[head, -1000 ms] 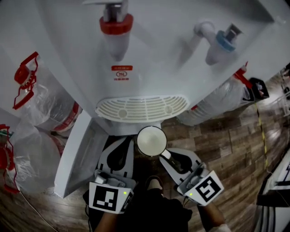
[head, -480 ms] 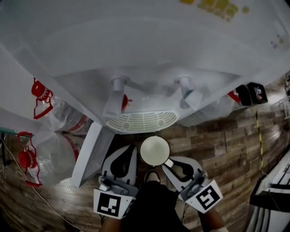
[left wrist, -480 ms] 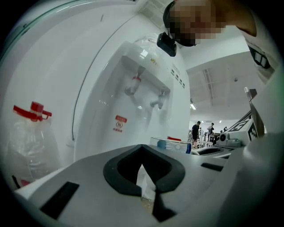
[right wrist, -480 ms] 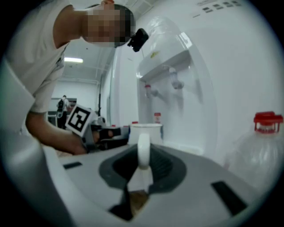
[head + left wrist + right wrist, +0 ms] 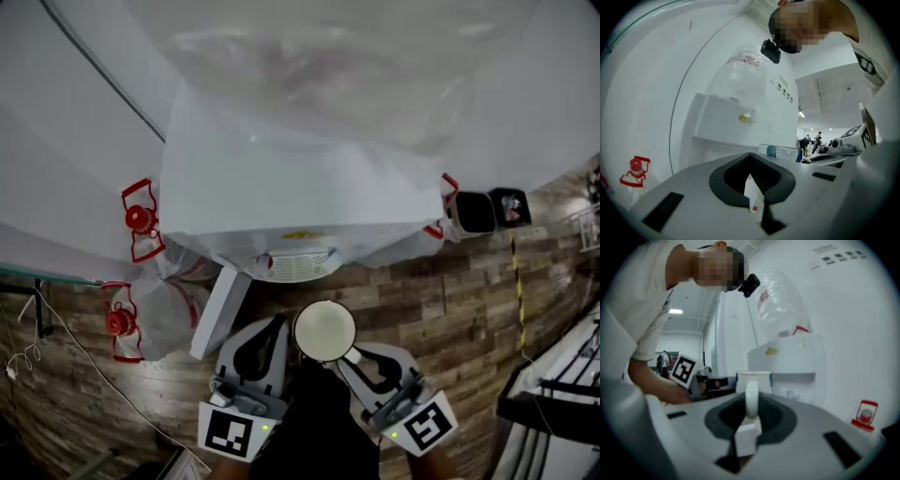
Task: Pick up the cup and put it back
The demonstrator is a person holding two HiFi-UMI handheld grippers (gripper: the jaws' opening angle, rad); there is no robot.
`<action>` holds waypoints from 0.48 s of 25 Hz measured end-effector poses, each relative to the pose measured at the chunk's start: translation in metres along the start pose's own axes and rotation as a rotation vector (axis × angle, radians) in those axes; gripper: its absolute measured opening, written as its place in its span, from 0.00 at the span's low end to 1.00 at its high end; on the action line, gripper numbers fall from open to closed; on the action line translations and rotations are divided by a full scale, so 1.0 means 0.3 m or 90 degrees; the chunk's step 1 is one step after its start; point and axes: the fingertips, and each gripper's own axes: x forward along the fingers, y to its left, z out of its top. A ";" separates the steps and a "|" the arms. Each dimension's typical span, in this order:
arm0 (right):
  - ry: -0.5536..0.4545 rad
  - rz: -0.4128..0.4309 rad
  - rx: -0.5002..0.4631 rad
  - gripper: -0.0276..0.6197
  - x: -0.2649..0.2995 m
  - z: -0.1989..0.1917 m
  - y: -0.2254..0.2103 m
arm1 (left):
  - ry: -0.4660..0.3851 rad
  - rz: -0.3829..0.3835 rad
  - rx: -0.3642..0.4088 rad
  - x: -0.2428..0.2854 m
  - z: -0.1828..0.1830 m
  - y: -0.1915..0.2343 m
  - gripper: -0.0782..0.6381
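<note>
A white cup (image 5: 324, 330) hangs over the wooden floor in front of the water dispenser (image 5: 291, 202). My right gripper (image 5: 345, 341) is shut on the cup's handle. In the right gripper view the handle (image 5: 751, 401) stands upright between the jaws of the right gripper (image 5: 751, 405), with the cup body (image 5: 753, 379) just beyond. My left gripper (image 5: 278, 324) sits beside the cup on its left, shut and holding nothing. In the left gripper view the black pads of the left gripper (image 5: 751, 158) meet, and the dispenser (image 5: 740, 126) rises ahead.
A big clear bottle (image 5: 356, 66) sits on top of the dispenser, whose white drip grille (image 5: 298, 265) shows below its front. Spare bottles with red caps (image 5: 141, 220) lie at its left. A black box (image 5: 483, 211) stands at the right. White wall behind.
The head view has lifted: the dispenser's taps have gone from sight and its top and bottle now show. The cup stays in the right gripper, a little lower in frame.
</note>
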 end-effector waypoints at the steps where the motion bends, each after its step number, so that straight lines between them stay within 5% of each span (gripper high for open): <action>1: -0.001 0.000 0.002 0.15 -0.012 0.063 0.011 | 0.002 -0.002 0.004 -0.006 0.061 -0.017 0.12; 12: -0.007 -0.011 0.015 0.15 -0.124 0.666 0.145 | -0.010 -0.007 0.013 -0.083 0.679 -0.163 0.12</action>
